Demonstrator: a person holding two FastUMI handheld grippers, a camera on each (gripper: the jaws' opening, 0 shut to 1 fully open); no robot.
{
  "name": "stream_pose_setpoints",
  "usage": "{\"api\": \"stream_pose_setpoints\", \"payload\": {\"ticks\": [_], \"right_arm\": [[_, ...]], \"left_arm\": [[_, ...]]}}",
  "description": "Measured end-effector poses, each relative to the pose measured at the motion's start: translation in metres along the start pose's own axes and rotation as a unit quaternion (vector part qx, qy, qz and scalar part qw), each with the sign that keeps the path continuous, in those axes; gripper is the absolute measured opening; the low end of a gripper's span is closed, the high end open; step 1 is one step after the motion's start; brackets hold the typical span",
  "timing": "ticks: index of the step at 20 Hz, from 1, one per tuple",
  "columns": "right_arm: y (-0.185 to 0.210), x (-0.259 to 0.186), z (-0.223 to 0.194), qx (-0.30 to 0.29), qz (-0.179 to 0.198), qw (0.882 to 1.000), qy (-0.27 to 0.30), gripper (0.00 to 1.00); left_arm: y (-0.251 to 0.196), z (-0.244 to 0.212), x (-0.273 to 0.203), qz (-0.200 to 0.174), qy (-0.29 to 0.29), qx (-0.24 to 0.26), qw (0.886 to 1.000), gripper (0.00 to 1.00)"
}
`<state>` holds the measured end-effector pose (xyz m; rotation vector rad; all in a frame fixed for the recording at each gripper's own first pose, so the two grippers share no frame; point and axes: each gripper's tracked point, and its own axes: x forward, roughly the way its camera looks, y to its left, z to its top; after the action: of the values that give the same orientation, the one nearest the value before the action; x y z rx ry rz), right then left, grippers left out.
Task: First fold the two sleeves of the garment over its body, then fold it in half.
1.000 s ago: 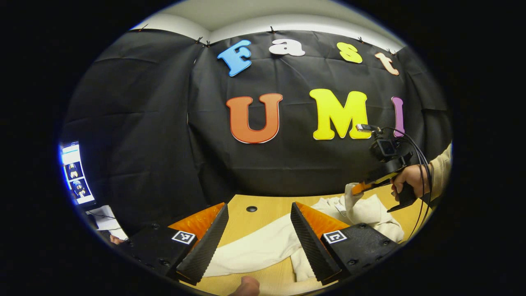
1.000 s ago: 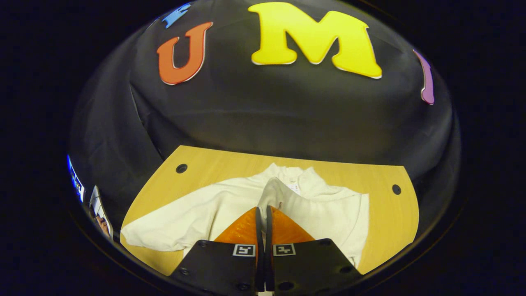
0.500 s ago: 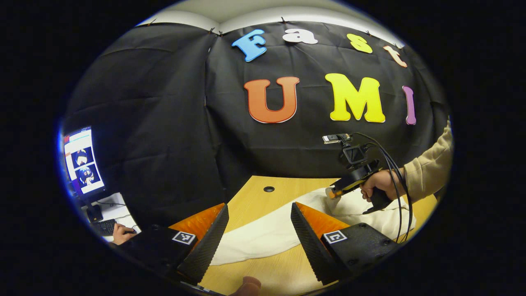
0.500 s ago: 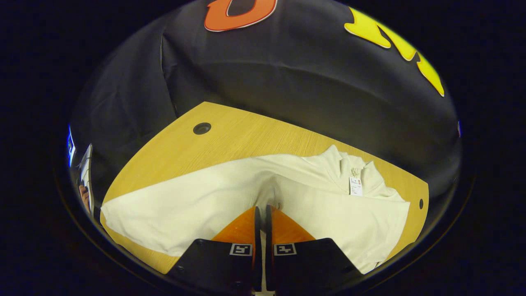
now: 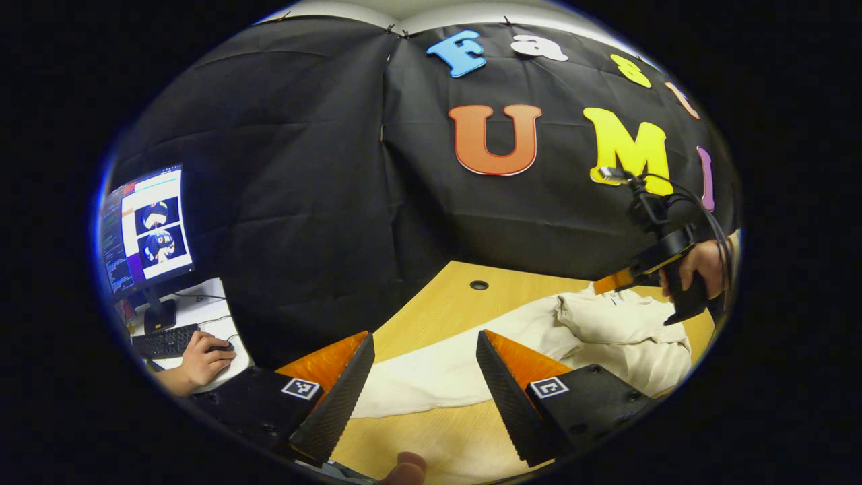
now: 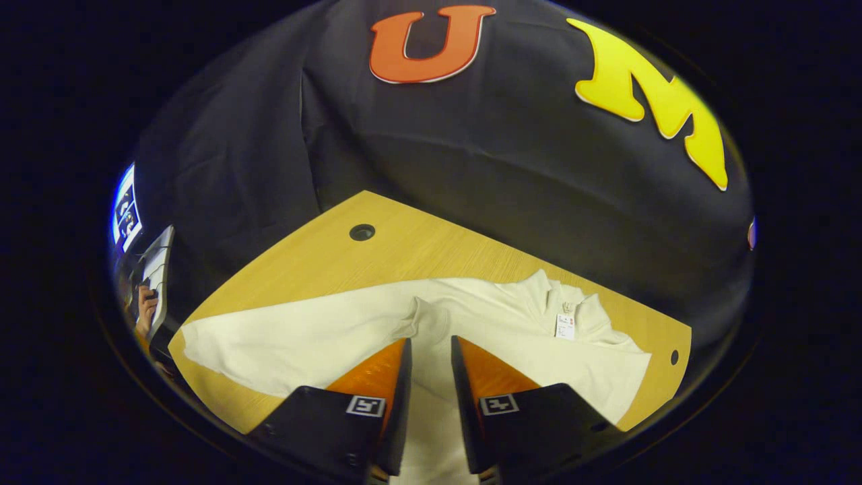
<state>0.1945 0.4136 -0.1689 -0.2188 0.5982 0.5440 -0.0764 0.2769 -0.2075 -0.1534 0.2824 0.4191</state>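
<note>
A cream long-sleeved garment (image 6: 539, 350) lies on the wooden table (image 6: 404, 249), neck tag (image 6: 564, 326) facing up. One sleeve's end (image 6: 424, 316) rests bunched on the body, just ahead of my right gripper (image 6: 431, 340), which is open and holds nothing. The other sleeve (image 6: 269, 343) stretches flat toward the table's left end. In the left gripper view my left gripper (image 5: 424, 337) hovers wide open above the near table edge, with that outstretched sleeve (image 5: 431, 370) lying beyond its fingers. The right gripper (image 5: 616, 279), held by a hand, hangs over the garment's crumpled body (image 5: 619, 323).
A cable hole (image 6: 361, 232) sits in the table's far left part, another (image 6: 674, 358) near its right end. Left of the table, a monitor (image 5: 145, 225) stands on a desk where a person's hand (image 5: 199, 357) rests by a keyboard (image 5: 165, 340).
My right gripper opened and let go of the sleeve end, which now lies on the garment's body. The left gripper's view swung left and stayed open.
</note>
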Motion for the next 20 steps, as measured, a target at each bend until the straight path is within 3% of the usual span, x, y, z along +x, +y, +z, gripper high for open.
{"api": "stream_pose_setpoints", "payload": {"ticks": [3,5,8,13,20], "right_arm": [[-0.015,-0.053,-0.009,0.0,0.013,1.0,-0.017,0.6],[-0.033,-0.081,-0.023,-0.002,0.01,1.0,-0.023,0.83],[-0.057,-0.108,-0.048,0.016,0.0,1.0,-0.022,0.96],[-0.085,-0.126,-0.094,0.056,-0.017,0.998,0.005,0.98],[-0.096,-0.166,-0.169,0.062,-0.044,0.996,0.049,0.98]], "left_arm": [[0.015,-0.032,0.002,0.021,0.035,-0.023,0.999,0.97],[0.029,-0.054,0.002,0.043,0.055,-0.036,0.997,0.97],[0.058,-0.093,0.005,0.084,0.104,-0.046,0.99,0.97],[0.094,-0.139,0.013,0.134,0.176,-0.083,0.972,0.97],[0.124,-0.145,0.042,0.179,0.239,-0.11,0.948,0.97]]}}
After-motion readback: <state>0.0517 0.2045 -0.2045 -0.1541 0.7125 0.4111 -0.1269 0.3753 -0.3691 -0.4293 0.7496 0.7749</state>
